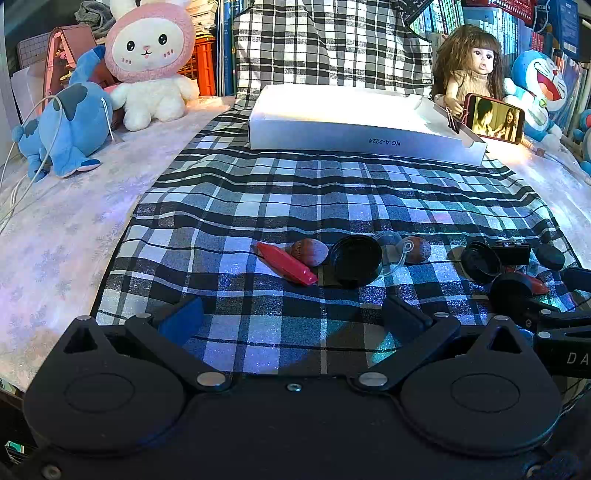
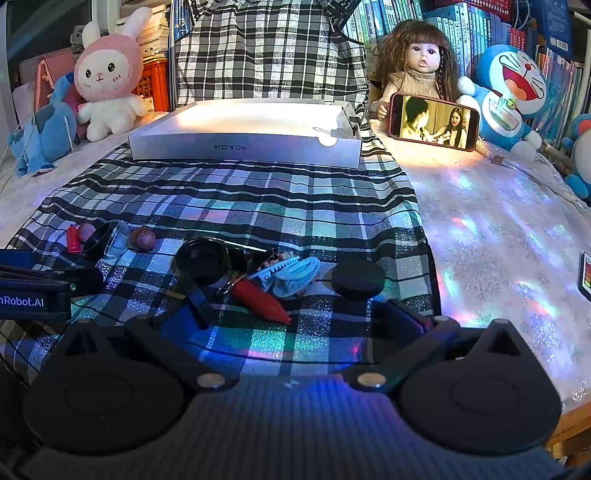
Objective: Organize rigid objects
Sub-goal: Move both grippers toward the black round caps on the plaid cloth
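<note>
On plaid cloth (image 1: 295,192) before bookshelves (image 2: 406,14), white box (image 1: 351,122), both tools wide open, empty.

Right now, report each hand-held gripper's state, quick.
Left hand-held gripper: open, holding nothing, above the black-and-white plaid cloth.
Right hand-held gripper: open, holding nothing.

Dim room w/ coloured light flecks, glare on white box (image 2: 243,147), fisheye-bent edges.
</note>
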Demonstrator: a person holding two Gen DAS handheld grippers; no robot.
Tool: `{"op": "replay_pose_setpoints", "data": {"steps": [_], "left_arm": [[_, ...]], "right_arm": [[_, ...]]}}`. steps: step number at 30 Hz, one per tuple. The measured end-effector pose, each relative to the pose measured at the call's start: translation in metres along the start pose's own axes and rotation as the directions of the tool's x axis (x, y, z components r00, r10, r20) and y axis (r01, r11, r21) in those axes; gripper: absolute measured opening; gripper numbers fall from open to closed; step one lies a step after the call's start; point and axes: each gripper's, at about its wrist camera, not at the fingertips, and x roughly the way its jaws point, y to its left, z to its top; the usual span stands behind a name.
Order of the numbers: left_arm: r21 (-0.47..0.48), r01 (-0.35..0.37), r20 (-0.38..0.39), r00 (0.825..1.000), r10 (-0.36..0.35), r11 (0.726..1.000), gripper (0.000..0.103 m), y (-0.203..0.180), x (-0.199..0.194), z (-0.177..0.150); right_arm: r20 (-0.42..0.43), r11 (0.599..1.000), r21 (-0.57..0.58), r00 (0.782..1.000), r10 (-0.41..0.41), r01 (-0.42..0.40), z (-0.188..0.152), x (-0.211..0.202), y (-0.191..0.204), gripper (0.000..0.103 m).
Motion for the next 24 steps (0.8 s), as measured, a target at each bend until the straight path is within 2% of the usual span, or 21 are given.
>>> {"op": "replay_pose_setpoints", "data": {"steps": [24], "left_arm": [[-0.001, 0.000, 0.006, 1.000, 0.000, 1.000, 0.103, 0.0014, -0.0033, -0.0010]], "right_arm": [[0.006, 1.000, 0.000, 1.000, -0.002, 0.002, -0.0015, -0.0013, 0.0006, 0.103]]}}
